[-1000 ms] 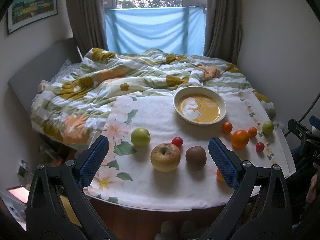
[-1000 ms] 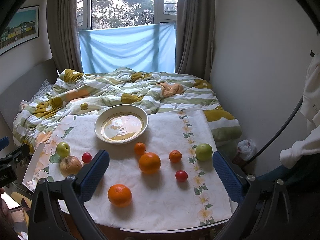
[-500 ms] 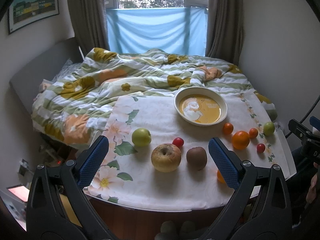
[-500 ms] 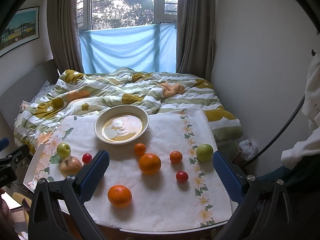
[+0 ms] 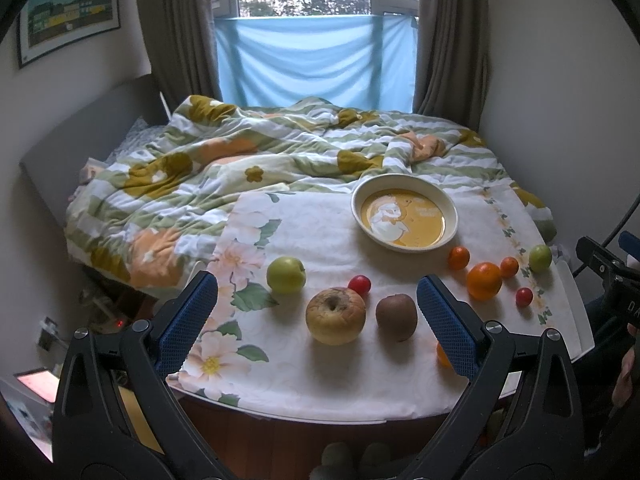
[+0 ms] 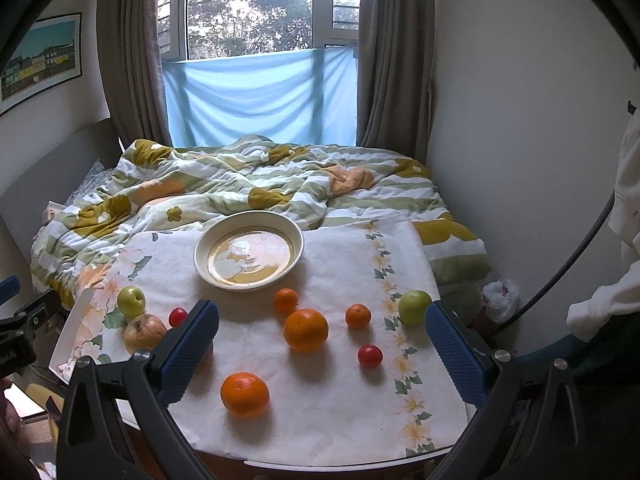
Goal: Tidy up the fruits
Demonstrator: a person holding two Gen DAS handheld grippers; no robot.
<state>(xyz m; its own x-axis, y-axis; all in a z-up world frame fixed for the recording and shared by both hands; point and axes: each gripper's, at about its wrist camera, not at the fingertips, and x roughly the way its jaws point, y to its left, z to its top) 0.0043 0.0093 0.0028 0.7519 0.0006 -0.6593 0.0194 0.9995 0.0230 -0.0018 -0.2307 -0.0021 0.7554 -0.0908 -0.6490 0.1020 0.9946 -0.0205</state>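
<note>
Fruit lies loose on a floral tablecloth. A cream bowl with an orange base stands at the far side and also shows in the right wrist view. My left gripper is open above a wrinkled yellow apple, a brown kiwi, a green apple and a red cherry tomato. My right gripper is open above a large orange, a near orange, two small tangerines, a red tomato and a green apple.
A bed with a rumpled flowered quilt lies just behind the table. Walls close in on the right. The table's round front edge is near me. A white plastic bag sits on the floor at right.
Both views have shifted only slightly. The fruit and the bowl have not moved, and both grippers stay open.
</note>
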